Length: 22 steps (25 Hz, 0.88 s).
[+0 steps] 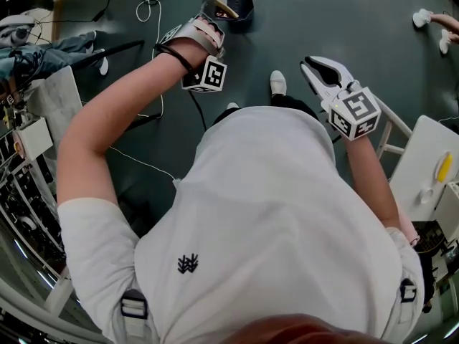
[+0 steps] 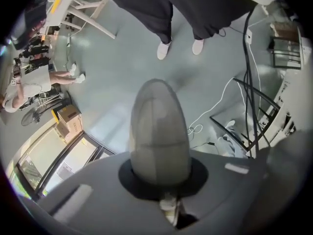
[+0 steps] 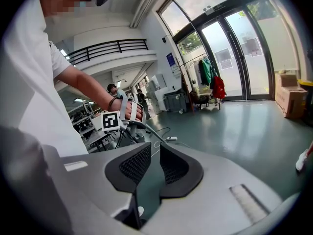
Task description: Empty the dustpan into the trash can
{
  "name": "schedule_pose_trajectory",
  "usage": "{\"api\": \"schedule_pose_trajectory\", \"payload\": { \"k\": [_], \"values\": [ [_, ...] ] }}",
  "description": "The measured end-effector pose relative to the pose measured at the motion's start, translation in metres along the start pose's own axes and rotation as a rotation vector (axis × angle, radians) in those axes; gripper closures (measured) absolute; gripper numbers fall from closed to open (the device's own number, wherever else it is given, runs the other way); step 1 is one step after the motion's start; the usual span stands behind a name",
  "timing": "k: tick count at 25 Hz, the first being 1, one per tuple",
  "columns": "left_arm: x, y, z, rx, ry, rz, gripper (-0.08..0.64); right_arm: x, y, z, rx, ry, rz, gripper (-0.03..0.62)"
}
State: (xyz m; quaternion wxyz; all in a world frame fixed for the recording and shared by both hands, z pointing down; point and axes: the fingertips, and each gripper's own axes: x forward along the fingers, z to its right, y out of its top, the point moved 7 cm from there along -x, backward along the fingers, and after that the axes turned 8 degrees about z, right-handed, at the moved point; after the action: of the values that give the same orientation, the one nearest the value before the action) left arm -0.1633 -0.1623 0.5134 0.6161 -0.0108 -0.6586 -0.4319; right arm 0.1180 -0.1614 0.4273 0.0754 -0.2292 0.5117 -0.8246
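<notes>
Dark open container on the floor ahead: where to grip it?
The container: probably pinch its right rim wall from above. It sits open side up, so the thin wall fits between jaws; a tan stick and the left hand-held gripper crowd its left.

Dark grey floor (image 1: 323,20), black bin (image 1: 231,7), looped white cable (image 1: 142,9), white shoes (image 1: 277,83), cardboard boxes (image 2: 68,117).

- No words or numbers can be read.
- The left marker cube (image 1: 208,75) and right marker cube (image 1: 356,113) show only black-and-white squares.
- The shirt logo (image 1: 188,264) is a dark shape without letters.
- The blue wall sign (image 3: 169,59) is too small to read.
</notes>
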Motion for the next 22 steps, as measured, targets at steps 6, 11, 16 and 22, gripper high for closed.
{"api": "schedule_pose_trajectory", "payload": {
  "k": [6,11,16,22],
  "values": [
    [0.003,0.007,-0.021,0.062,-0.015,-0.055,0.506,-0.007,-0.004,0.002,0.008,-0.009,0.011,0.535],
    [0.005,0.006,-0.032,0.13,-0.074,-0.08,0.506,-0.013,-0.004,0.002,0.023,-0.028,0.031,0.535],
    [0.0,0.025,-0.042,0.236,-0.08,-0.136,0.506,-0.031,-0.024,-0.009,0.017,-0.061,0.082,0.535],
    [-0.022,0.044,-0.035,0.287,-0.13,-0.186,0.506,-0.059,-0.046,-0.033,0.026,-0.101,0.114,0.535]
  ]
}}
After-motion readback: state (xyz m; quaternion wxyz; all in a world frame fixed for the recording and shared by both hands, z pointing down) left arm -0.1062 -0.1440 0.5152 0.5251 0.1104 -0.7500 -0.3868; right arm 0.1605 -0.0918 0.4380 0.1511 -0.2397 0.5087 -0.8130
